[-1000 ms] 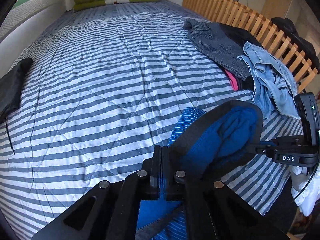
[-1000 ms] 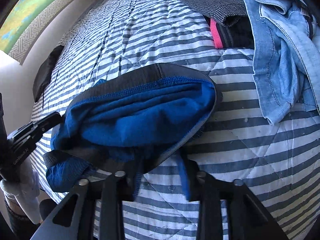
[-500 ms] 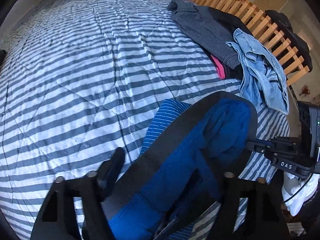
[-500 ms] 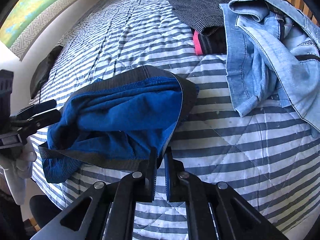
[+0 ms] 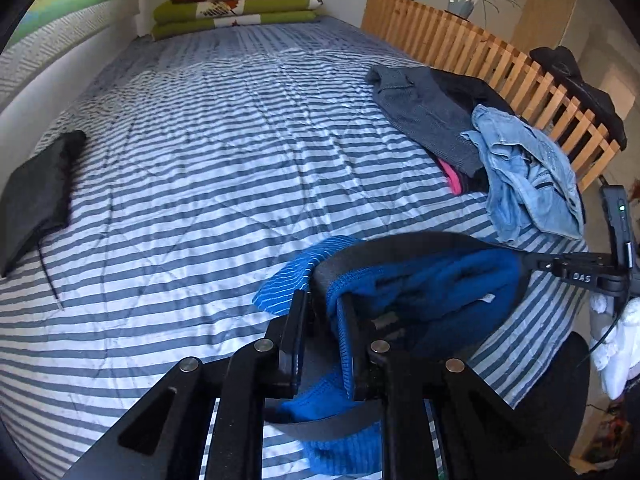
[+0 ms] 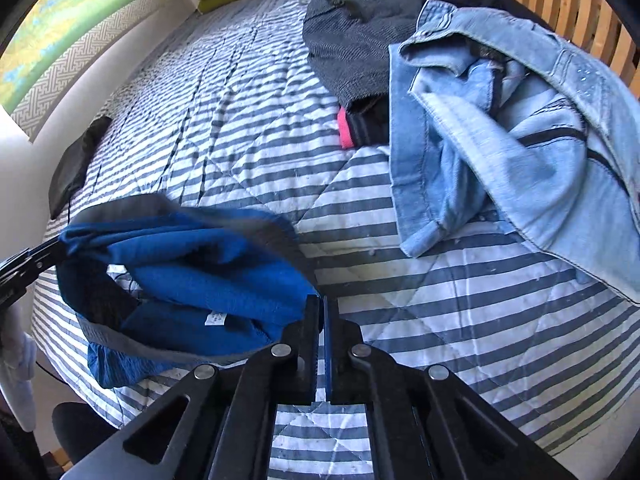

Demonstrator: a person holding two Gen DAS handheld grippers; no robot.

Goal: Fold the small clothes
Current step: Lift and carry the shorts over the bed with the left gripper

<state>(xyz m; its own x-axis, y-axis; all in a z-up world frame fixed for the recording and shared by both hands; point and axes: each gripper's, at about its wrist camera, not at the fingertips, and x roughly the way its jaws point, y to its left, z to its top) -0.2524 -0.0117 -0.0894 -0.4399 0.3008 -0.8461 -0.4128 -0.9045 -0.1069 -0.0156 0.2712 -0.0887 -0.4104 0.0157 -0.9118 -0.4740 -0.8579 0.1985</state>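
Left wrist view: left gripper (image 5: 325, 322) fingers closed on the waistband of blue shorts (image 5: 440, 284), cloth bunched between them. Right gripper (image 6: 321, 322) fingers nearly together, pinching the opposite end of the waistband. Shorts are held between both grippers, near the bed's (image 5: 208, 152) near edge, on the striped quilt. Denim garment (image 6: 520, 132) and grey garment (image 6: 352, 52) are piled by the right edge, apart from the shorts. Black item (image 5: 34, 196) lies at the left edge.
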